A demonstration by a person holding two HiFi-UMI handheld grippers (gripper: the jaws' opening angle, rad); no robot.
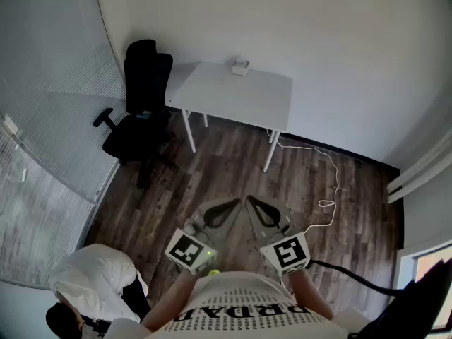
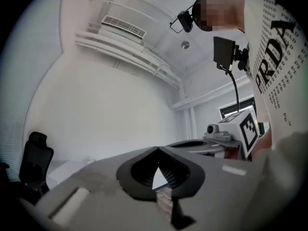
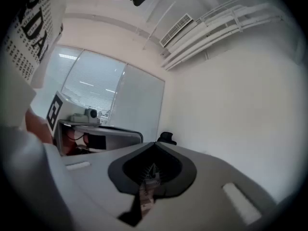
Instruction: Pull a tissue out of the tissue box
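Left claw (image 1: 233, 205) shut tip to tip, nothing between the jaws. Right claw (image 1: 251, 202) likewise closed and empty, tips pressed together. Both held close in front of the body, side by side, tips nearly touching each other, aimed roughly level toward the far side of the room.

Tissue box (image 1: 241, 67): small and pale, sitting on the white counter (image 1: 212, 97) at its far edge, just beside the wall (image 1: 282, 20). Well apart from both claws, with a long stretch of dark wood floor (image 1: 233, 168) in between. Too small from here to tell whether a tissue stands up out of the slot.

Done so far, judging from the layout: nothing. No tissue in either claw, none loose on the counter or the floor as far as can be seen. Box untouched, by the look of it.

Left to do, as a judgement: the whole task. Crossing the floor to the counter, opening one claw over the box, closing it on the top sheet, then drawing that sheet up and free. Possibly steadying the box with the other claw, since so light a box may lift along with the tissue.

Also in the room: black office chair (image 1: 141, 97) just left of the counter, white cable (image 1: 328, 189) trailing over the floor at the right, a second person (image 1: 95, 277) in white low at the left.
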